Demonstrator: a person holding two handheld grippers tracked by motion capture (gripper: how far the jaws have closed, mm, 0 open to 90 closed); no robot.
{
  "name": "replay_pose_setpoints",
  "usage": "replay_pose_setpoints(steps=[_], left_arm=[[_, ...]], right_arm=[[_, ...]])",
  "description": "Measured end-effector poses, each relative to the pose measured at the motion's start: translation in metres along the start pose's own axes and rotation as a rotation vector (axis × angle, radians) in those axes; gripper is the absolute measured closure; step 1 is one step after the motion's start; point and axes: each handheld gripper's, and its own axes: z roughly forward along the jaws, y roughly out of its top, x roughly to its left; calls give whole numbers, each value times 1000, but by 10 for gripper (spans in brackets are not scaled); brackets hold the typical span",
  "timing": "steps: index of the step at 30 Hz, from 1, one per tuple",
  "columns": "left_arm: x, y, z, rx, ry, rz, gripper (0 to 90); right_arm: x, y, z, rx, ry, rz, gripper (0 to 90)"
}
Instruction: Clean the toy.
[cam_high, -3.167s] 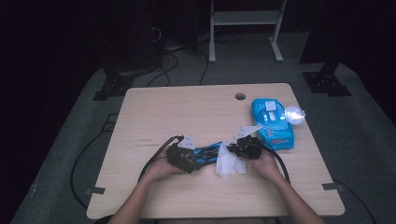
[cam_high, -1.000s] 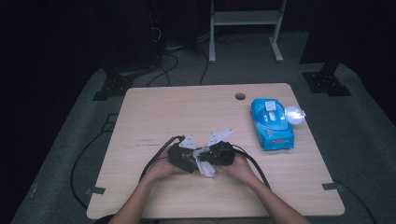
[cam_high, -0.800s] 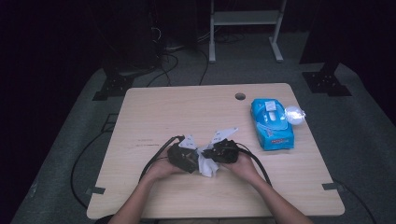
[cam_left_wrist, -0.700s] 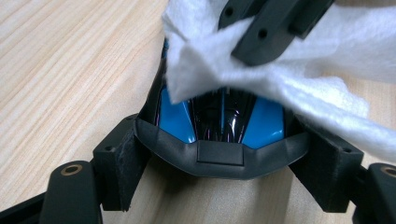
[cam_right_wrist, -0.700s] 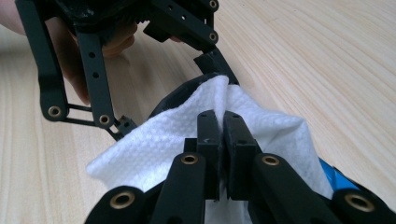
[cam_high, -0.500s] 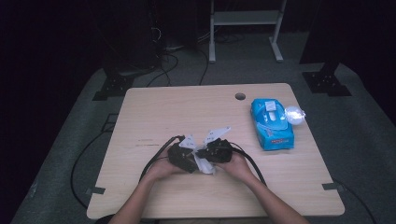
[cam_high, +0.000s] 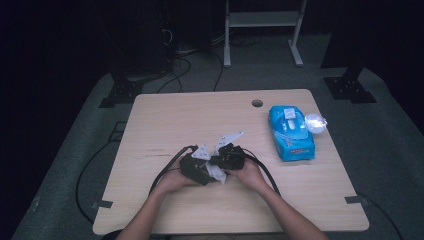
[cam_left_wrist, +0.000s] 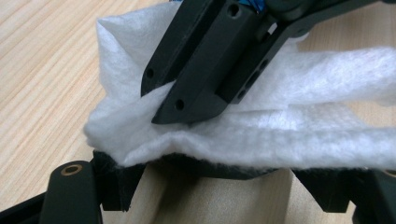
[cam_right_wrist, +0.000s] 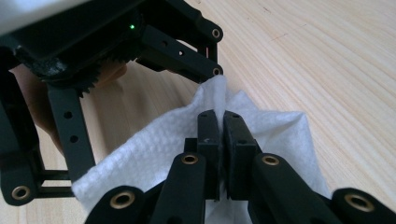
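Near front edge of pale wooden table (cam_high: 165, 120), beside blue wipes packet (cam_high: 290, 132): left gripper (cam_high: 196, 169), jaws apart, white wipe (cam_left_wrist: 280, 135) draped across. Right gripper (cam_right_wrist: 219, 122) clamped tight on wipe fold, tips meeting left's.

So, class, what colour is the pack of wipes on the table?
Blue pack, clearest in the high view.

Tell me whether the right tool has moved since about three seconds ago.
Yes. The right tool, shut on the white wipe, has moved left, away from the blue wipe packet, up against the left tool.
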Motion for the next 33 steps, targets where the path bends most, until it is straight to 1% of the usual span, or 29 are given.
replay_pose_setpoints(steps=[2,3,4,5,6,7,8,9,10,11,12,14,15,17,18,19,20,21,23,24,26,28,30,31,33], left_arm=[[0,0,0,1,0,5,240],[0,0,0,1,0,5,240],[0,0,0,0,0,6,240],[0,0,1,0,1,6,240],[0,1,1,-3,1,7,240],[0,1,1,-3,1,7,240],[0,1,1,-2,2,9,240],[0,1,1,-1,2,9,240],[0,1,1,0,2,8,240],[0,0,1,-3,1,3,240],[0,0,0,1,0,9,240],[0,0,0,-2,0,5,240],[0,0,0,-2,1,8,240],[0,0,1,-3,1,9,241],[0,0,1,-3,1,9,240],[0,0,1,-3,1,10,240],[1,0,0,-3,0,10,240],[1,-1,0,-3,0,12,240],[1,0,1,-4,1,13,240],[1,0,0,-2,1,13,240],[1,0,0,-1,2,12,240],[0,-1,0,-3,2,7,240],[1,-1,-1,-1,1,12,240],[1,-2,-1,-2,0,13,240],[1,-1,-1,-1,1,14,240]], right_arm=[[-4,-2,-2,7,1,16,856],[-8,-4,-5,10,-14,16,857],[-14,-7,-9,5,-19,28,856],[-17,-9,-11,3,-20,34,857],[-21,-11,-15,-2,-28,54,857],[-21,-11,-15,-2,-28,54,857],[-26,-13,-21,2,-46,71,857],[-25,-13,-21,2,-47,70,857],[-23,-12,-20,1,-49,56,857],[-21,-12,-19,3,-41,48,857],[-18,-11,-16,2,-29,37,857],[-17,-10,-16,4,-36,19,856],[-17,-11,-17,6,-39,24,856],[-24,-14,-22,-4,-52,42,857],[-24,-14,-22,-4,-52,42,857],[-29,-17,-26,-9,-60,58,856],[-36,-23,-35,11,-124,50,857],[-39,-26,-37,16,-135,62,857],[-46,-33,-41,9,-136,103,857],[-47,-34,-41,-1,-133,117,858],[-42,-33,-39,-17,-131,107,859],[-35,-28,-35,-34,-112,88,858],[-30,-25,-32,-34,-95,66,857],[-29,-24,-32,-32,-102,54,857],[-31,-26,-33,-32,-97,65,857]])
